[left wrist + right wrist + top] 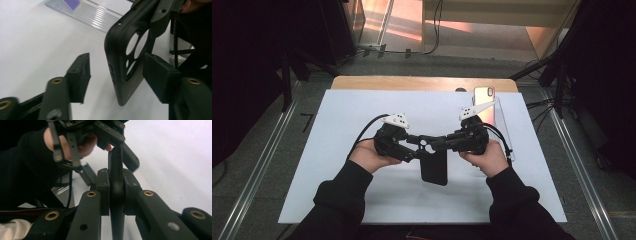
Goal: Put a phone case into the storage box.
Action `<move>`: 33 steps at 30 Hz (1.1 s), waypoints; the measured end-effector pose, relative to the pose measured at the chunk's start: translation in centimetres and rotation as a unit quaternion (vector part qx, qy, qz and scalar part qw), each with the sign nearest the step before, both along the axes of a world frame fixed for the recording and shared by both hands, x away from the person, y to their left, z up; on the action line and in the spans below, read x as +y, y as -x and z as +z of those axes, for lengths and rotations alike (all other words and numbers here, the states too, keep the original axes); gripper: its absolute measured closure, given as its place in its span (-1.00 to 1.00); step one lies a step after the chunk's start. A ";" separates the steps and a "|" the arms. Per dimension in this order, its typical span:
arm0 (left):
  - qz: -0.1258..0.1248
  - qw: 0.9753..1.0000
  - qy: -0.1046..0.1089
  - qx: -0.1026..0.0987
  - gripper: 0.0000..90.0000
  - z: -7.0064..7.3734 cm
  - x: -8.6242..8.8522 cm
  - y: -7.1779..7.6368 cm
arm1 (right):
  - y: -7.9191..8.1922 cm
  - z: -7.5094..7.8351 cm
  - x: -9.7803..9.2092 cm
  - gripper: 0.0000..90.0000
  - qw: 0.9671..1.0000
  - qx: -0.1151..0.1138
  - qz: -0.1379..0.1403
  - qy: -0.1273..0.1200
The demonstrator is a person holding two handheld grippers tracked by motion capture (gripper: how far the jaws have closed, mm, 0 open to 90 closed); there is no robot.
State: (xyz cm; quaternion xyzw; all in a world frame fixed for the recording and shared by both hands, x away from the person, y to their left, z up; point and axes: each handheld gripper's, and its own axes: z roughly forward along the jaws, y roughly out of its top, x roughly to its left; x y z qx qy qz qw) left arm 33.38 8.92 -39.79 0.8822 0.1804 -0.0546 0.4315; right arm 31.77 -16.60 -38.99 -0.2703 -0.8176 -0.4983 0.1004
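White table (337,150): my right gripper (117,192) clamps the black phone case (433,167) at frame centre; my left gripper (116,75) straddles it, released.

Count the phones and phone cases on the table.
2. A black phone case is held mid-table, clamped by the right tool, with the left tool open around it. A phone lies at the far right edge.

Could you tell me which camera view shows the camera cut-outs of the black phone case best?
The left gripper view: the black phone case stands edge-on between the open left tongs, its round cut-outs plain. The right gripper view shows its thin edge clamped in the right tongs. The high view shows its dark back.
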 end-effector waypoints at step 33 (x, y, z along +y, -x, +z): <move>0.073 0.994 0.020 0.074 0.70 0.8 2.8 -0.6 | 0.2 0.3 0.0 -0.43 0.993 -0.037 -0.109 0.000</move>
